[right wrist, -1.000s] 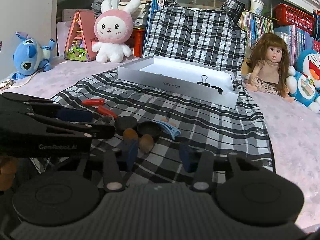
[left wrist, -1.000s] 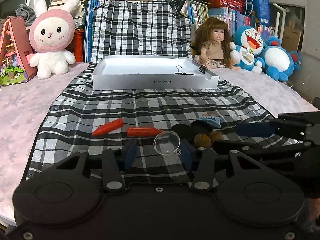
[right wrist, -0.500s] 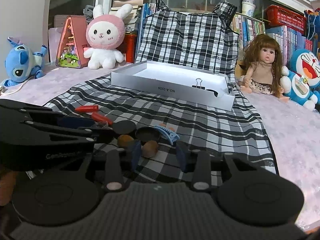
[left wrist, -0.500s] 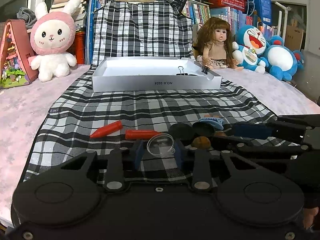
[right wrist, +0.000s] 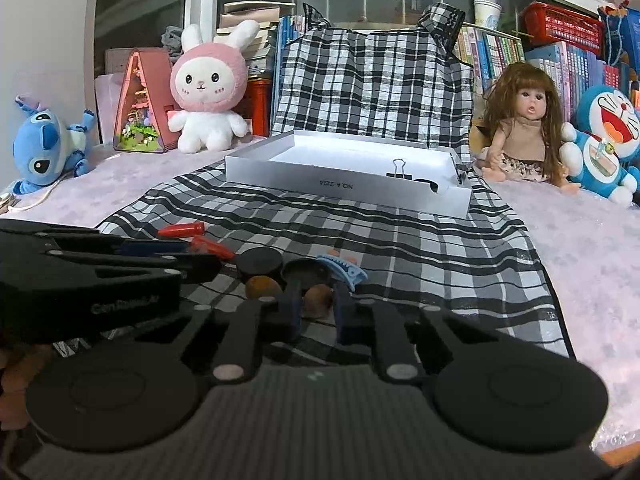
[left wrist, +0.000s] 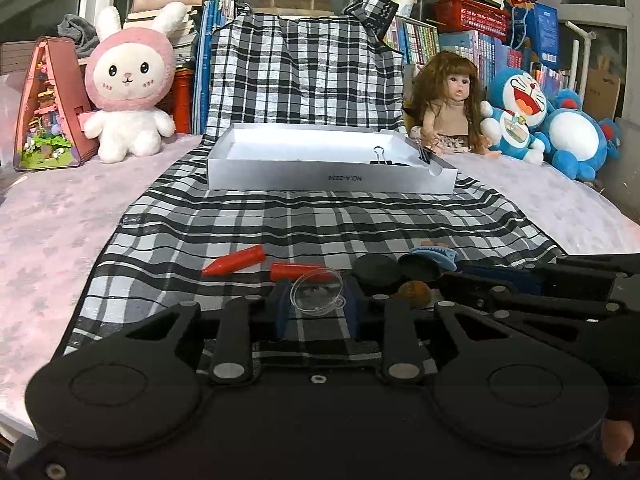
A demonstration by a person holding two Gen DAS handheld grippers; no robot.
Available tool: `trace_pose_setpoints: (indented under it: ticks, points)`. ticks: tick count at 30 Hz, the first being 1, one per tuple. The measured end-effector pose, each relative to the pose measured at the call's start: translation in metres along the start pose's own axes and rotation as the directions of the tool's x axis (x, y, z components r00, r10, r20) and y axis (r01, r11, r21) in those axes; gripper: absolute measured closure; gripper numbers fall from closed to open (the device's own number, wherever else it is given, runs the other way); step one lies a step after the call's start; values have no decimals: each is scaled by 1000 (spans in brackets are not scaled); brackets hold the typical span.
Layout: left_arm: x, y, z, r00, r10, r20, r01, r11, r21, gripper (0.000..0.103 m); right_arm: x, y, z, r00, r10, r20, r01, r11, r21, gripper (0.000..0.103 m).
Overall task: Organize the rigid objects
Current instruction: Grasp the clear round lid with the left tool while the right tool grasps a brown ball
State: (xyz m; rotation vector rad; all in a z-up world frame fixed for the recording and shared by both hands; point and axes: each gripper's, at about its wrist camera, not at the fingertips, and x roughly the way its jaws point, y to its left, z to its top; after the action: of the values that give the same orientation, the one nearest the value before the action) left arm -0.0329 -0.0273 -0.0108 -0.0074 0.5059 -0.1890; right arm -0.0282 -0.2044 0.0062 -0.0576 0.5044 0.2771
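My left gripper [left wrist: 317, 301] has its blue pads closing onto a clear plastic dome [left wrist: 316, 293], and they press its sides. In the right wrist view my right gripper [right wrist: 318, 305] is closing on a brown nut [right wrist: 318, 299], pads touching it. A second brown nut [right wrist: 262, 286] lies beside it. Around them on the plaid cloth [left wrist: 320, 224] lie two red crayon-like pieces [left wrist: 236, 260], two black discs [left wrist: 378, 270] and a blue hair clip [left wrist: 436, 254]. The white box [left wrist: 332, 178] stands farther back with a binder clip [left wrist: 380, 156] inside.
Behind the box are a pink rabbit plush [left wrist: 130, 92], a doll [left wrist: 452, 108], blue cat plushes [left wrist: 520, 116] and shelves of books. A small triangular model house [left wrist: 48, 108] and a blue plush [right wrist: 44, 148] stand at the left. A pink cover [left wrist: 52, 220] flanks the cloth.
Both grippers' jaws have closed in, the left around the clear dome and the right around a brown nut. The hands have hardly shifted.
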Motion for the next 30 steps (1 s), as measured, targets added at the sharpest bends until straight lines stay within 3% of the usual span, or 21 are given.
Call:
trace_pose_setpoints:
  ticks: [19,30]
  points:
    - [3,-3,-6,999,32,-5,-32,999,28,77,7,2,-2,1000,-8,-13,8,1000,-8,82]
    - [4,4,27,999,45,-6,-45,998,36,77,4,-14,23,999,-34,-3,34,999,32,82]
